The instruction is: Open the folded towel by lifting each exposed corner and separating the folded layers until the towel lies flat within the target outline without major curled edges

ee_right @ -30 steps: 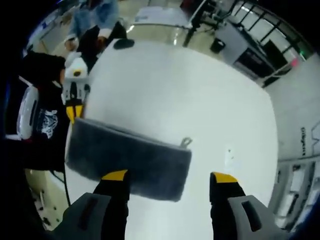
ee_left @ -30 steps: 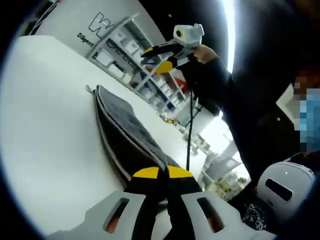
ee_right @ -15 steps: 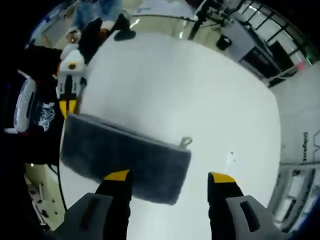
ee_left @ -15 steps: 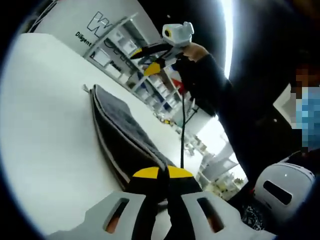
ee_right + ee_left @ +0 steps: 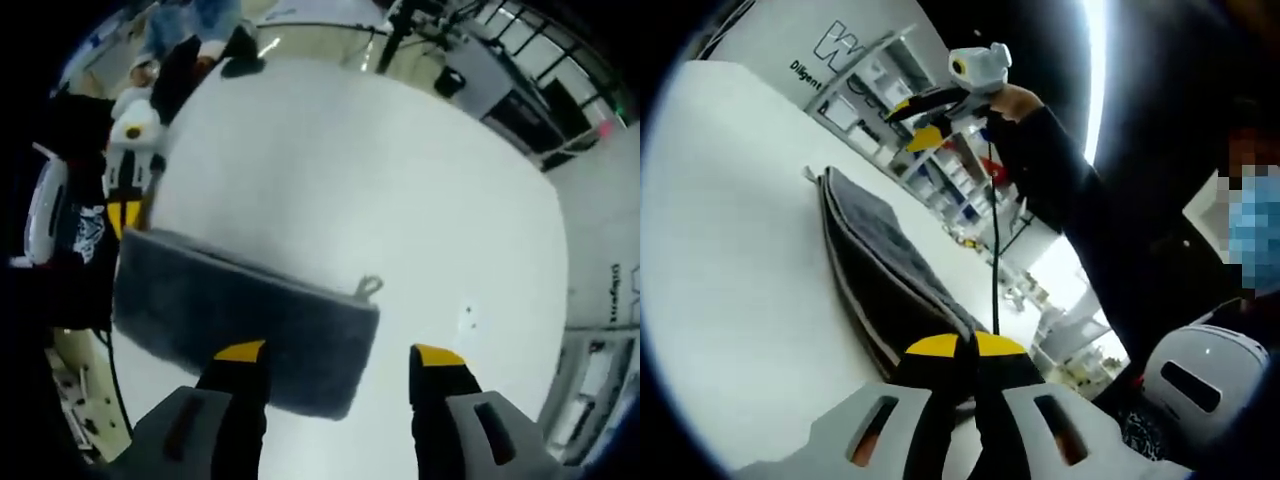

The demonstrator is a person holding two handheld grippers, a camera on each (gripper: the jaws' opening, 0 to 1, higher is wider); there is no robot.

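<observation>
While the grey towel (image 5: 245,315) is folded into a long narrow bundle on the white table (image 5: 400,190), the task looks barely begun — no layer is separated and nothing lies flat, so every fold is left to open. The left gripper (image 5: 958,352) has its yellow-tipped fingers pressed together on the near end of the towel (image 5: 885,265), apparently pinching a corner or edge there; in the right gripper view that same gripper (image 5: 128,195) sits at the towel's far-left end, touching it. The right gripper (image 5: 335,352) hovers above the towel with fingers spread wide and nothing between them; one finger overlaps the towel's lower edge in the view, the other is over bare table, contact not evident. In the left gripper view the right gripper (image 5: 940,100) is held up in the air by a hand in a dark sleeve, well apart from the cloth. No target outline is readable on the table from these views. Towel is thick plush fabric, fuzzy nap, dark grey with paler bound edges showing as stacked stripes along the side — several layers, soft rounded corners. A small hanging loop (image 5: 368,287) sticks out at the upper right corner. Table surface is smooth, matte, plain white. Judging from this, next is lifting the pinched corner and peeling the top layer back, then the remaining folds, then smoothing edges.
</observation>
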